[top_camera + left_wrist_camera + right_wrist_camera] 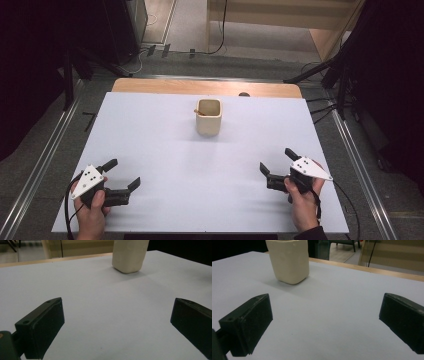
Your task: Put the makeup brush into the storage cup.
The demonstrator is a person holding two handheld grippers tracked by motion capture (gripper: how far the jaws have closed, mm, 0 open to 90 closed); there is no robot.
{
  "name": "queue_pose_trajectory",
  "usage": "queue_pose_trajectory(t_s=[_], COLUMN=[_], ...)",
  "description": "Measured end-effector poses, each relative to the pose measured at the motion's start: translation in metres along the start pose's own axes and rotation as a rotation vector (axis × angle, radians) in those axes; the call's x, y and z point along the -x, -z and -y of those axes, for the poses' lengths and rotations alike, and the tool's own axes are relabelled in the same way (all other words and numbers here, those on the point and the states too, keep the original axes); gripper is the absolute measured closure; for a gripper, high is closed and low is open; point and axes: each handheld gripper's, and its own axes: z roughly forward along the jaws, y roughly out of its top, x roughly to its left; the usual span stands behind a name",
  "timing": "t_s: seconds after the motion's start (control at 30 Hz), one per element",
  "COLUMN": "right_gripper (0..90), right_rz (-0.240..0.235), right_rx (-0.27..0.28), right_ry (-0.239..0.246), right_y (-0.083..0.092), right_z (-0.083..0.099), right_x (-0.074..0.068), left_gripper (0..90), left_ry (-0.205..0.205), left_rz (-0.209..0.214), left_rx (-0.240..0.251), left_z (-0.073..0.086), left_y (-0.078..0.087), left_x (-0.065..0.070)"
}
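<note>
My left gripper (121,174) had its jaws spread wide with nothing between them, low over the near left part of the white table (150,140). My right gripper (278,161) was just as wide apart and just as bare, over the near right part. Ahead of both, toward the far middle, stood one cream cup (208,116), squarish, upright, well apart from either gripper, with one thin brown stick leaning at its rim. I could read no writing or label on it.
</note>
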Motion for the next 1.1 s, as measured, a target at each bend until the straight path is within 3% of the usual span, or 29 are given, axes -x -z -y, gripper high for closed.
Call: queue_pose_trajectory(t_s=[0.6, 1.1], right_gripper=[0.0, 0.0], right_rz=[0.062, 0.073], right_rx=[0.010, 0.006], right_ry=[-0.033, -0.025], right_y=[0.044, 0.066], right_z=[0.022, 0.034], right_x=[0.022, 0.025], left_gripper=[0.0, 0.0], left_ry=[-0.001, -0.013], left_rz=[-0.010, -0.012], left_rx=[0.001, 0.006], left_z=[-0.001, -0.004], left_y=[-0.002, -0.004], left_x=[0.000, 0.003])
